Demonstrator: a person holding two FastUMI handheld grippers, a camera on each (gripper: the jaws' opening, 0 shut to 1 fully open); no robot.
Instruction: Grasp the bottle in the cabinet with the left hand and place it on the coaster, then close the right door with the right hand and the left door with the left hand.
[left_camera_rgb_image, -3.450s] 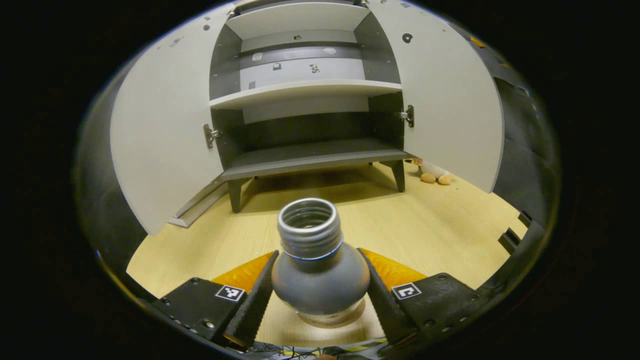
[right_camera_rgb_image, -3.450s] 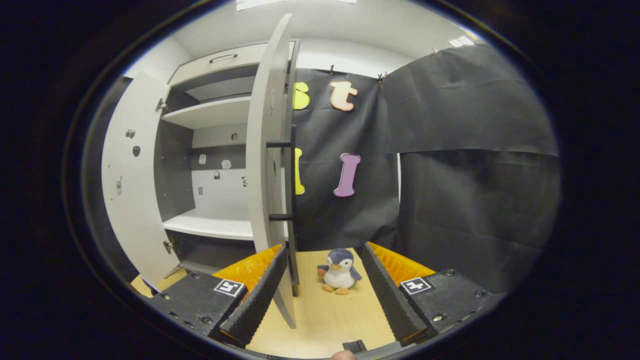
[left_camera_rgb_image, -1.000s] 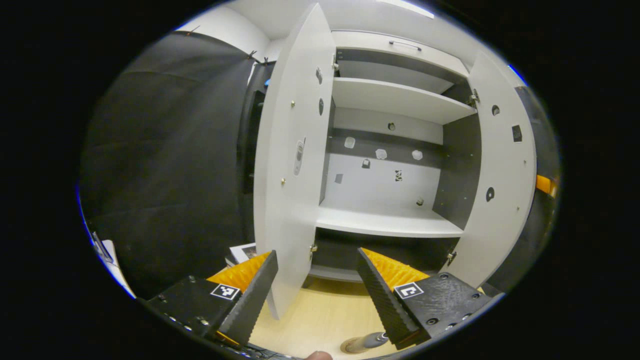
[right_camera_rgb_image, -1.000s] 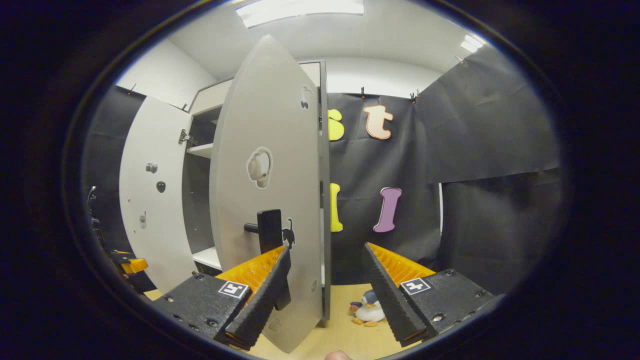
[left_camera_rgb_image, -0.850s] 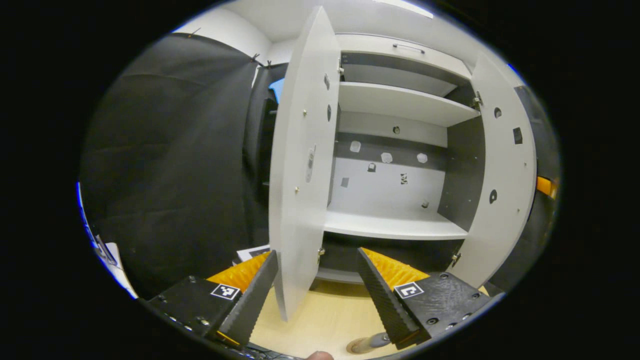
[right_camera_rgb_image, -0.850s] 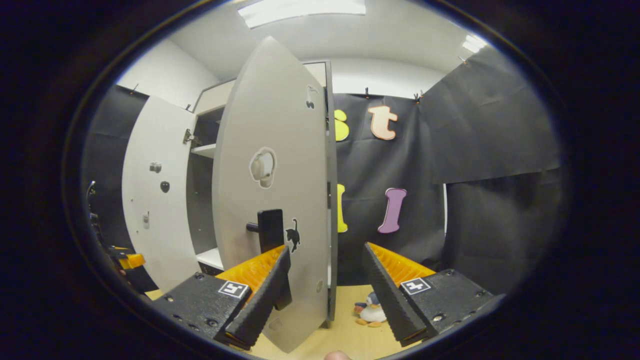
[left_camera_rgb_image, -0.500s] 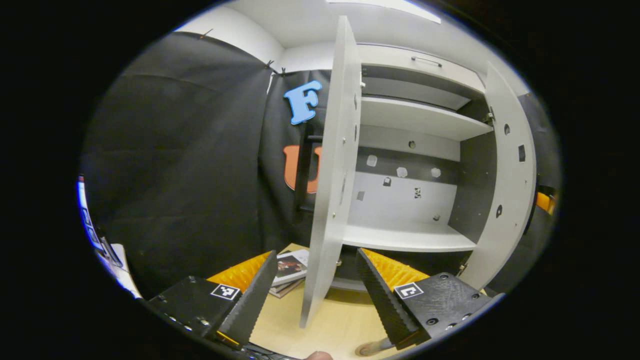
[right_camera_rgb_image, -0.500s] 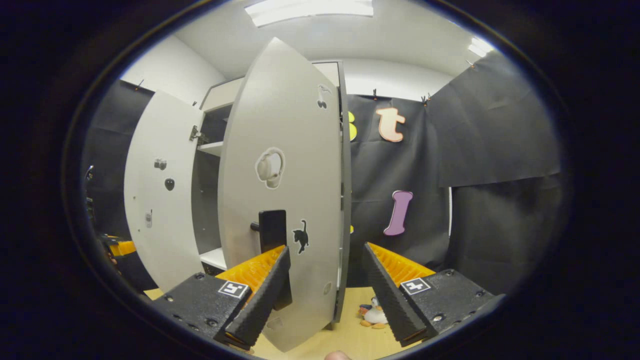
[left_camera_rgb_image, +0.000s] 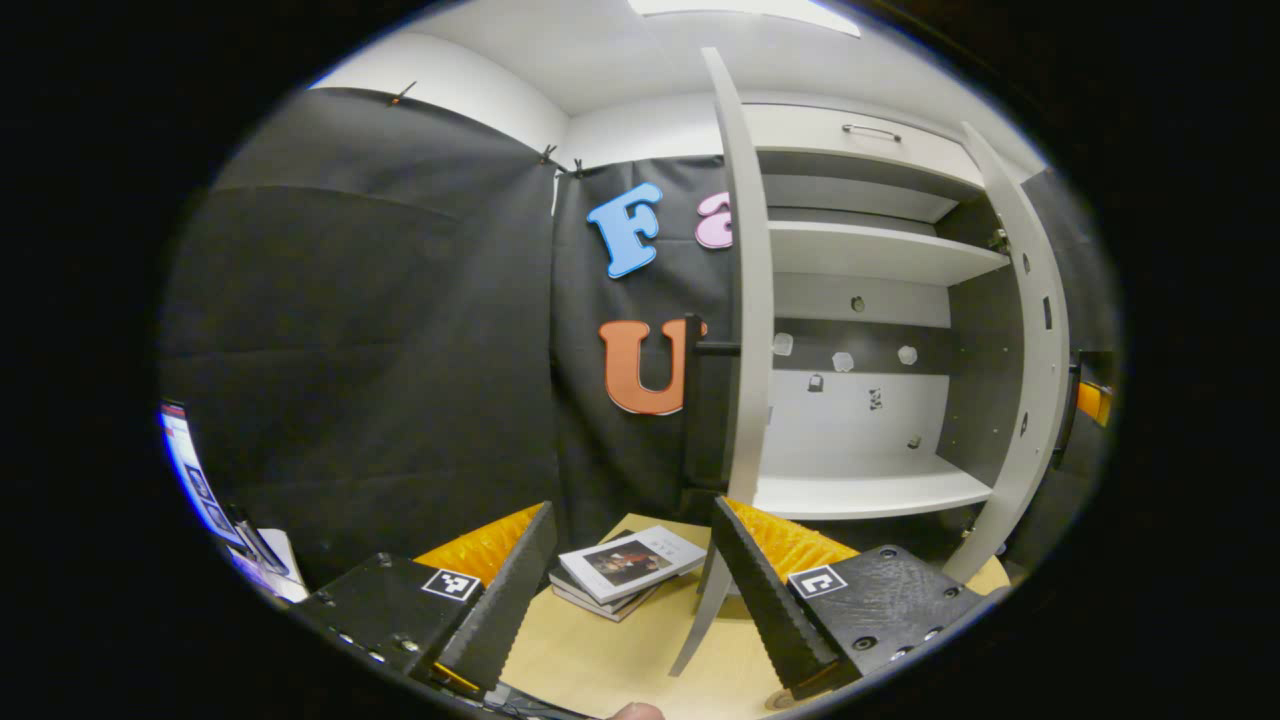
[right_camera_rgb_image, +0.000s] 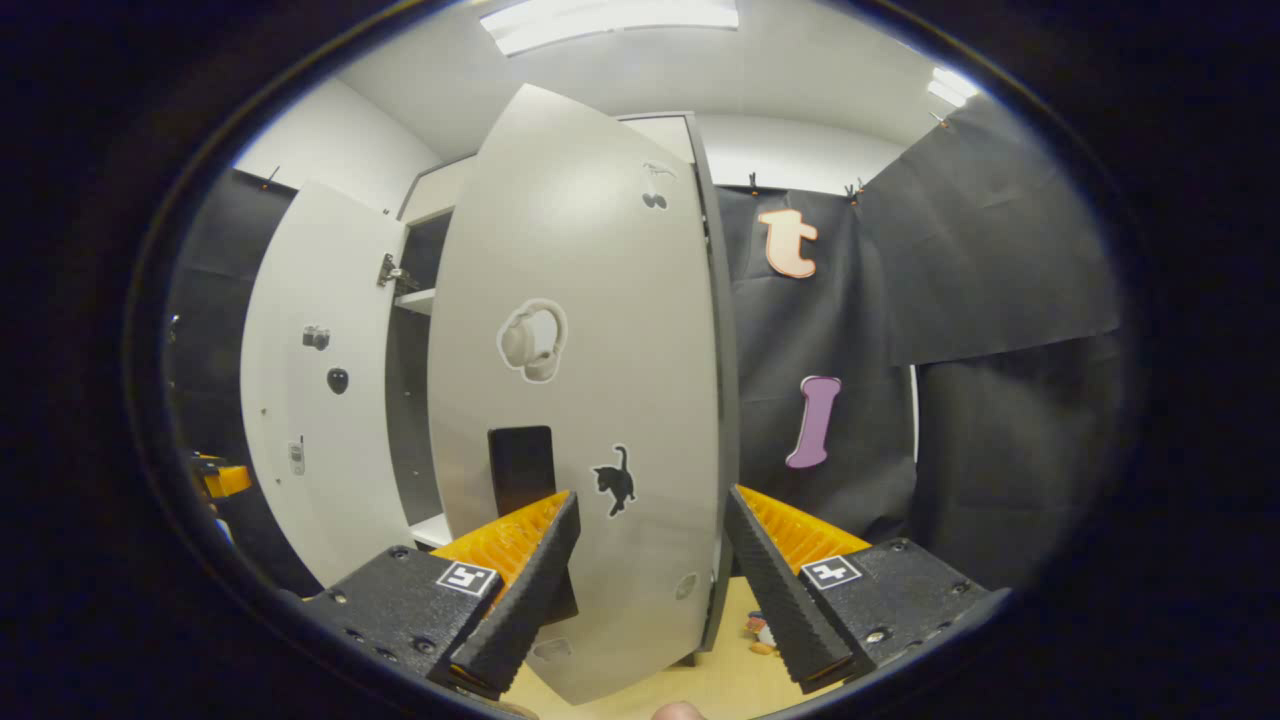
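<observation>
Jaws of both grippers gape wide, holding nothing. Right gripper (right_camera_rgb_image: 648, 575) faces the right door (right_camera_rgb_image: 580, 400), just ahead, half-shut, long axis upright. Left gripper (left_camera_rgb_image: 632, 575) sits beside the left door's (left_camera_rgb_image: 748, 330) edge.

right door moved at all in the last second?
Yes. In the right gripper view the right door has swung toward closed: its outer face now covers more of the cabinet opening and hides the yellow wall letters beside its hinge edge that showed a second ago.

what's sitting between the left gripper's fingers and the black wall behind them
In the left gripper view, a small stack of books lies on the wooden floor, beyond the open left gripper.
</observation>
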